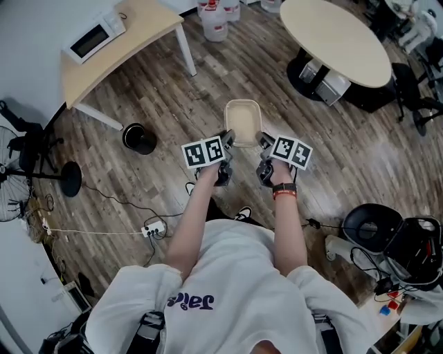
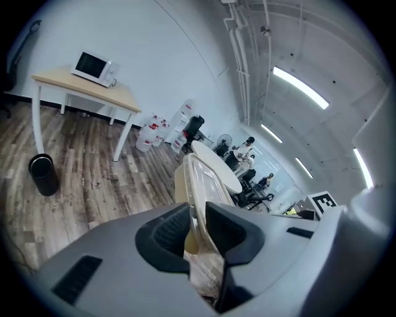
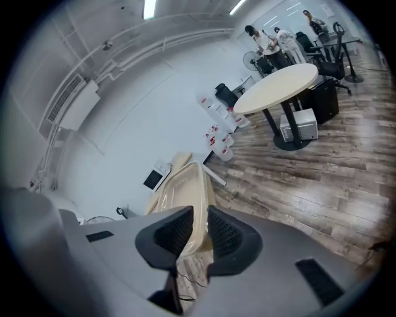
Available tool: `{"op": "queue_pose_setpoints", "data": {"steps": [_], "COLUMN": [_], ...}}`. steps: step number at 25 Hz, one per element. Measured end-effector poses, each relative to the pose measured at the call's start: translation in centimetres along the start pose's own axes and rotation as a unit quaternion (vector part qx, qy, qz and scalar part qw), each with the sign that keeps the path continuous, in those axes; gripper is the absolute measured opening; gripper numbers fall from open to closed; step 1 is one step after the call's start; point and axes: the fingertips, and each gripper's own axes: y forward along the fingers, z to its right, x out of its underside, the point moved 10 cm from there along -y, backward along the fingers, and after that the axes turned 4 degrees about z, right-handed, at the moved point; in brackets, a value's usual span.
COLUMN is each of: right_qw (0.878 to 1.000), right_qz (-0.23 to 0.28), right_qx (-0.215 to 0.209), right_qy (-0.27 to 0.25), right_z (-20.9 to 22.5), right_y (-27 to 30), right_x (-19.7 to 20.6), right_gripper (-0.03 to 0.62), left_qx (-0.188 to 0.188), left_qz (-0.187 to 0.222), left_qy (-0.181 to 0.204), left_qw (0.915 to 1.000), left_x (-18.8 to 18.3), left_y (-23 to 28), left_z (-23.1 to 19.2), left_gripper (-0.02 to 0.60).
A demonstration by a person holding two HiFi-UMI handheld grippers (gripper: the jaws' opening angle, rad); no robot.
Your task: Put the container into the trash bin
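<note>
A beige, lidded, rectangular plastic container hangs in the air above the wooden floor, held from both near corners. My left gripper is shut on its left rim, and the container runs edge-on between the dark pads in the left gripper view. My right gripper is shut on the right rim, where the container stands upright between the pads. A small black round trash bin stands on the floor to the left of the grippers, and this trash bin shows at the far left of the left gripper view.
A light wooden table with a white microwave stands at the back left, behind the bin. A round table stands at the back right. Water jugs sit by the wall. A fan and a power strip with cables lie left.
</note>
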Motion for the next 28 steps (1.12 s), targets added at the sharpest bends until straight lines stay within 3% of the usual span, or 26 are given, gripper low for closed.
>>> {"op": "queue_pose_setpoints", "data": {"steps": [6, 14, 28], "right_qw": [0.997, 0.984, 0.965], "right_qz": [-0.055, -0.131, -0.192], "right_qx": [-0.021, -0.057, -0.090], "right_qy": [-0.042, -0.105, -0.156], "right_z": [-9.6, -18.9, -31.9], "right_y": [6.0, 15.6, 29.5], "right_x": [-0.3, 2.2, 6.7], "right_gripper": [0.087, 0.087, 0.086], "left_qx": [-0.044, -0.095, -0.151], "left_qz": [0.039, 0.099, 0.159], "left_qy": [-0.048, -0.124, -0.174], "left_qw": [0.9971, 0.9828, 0.9600], "left_x": [-6.6, -11.5, -20.0], "left_y": [-5.6, -11.0, -17.8], "left_z": [-5.1, -14.4, -27.6], "left_gripper": [0.091, 0.091, 0.081]}}
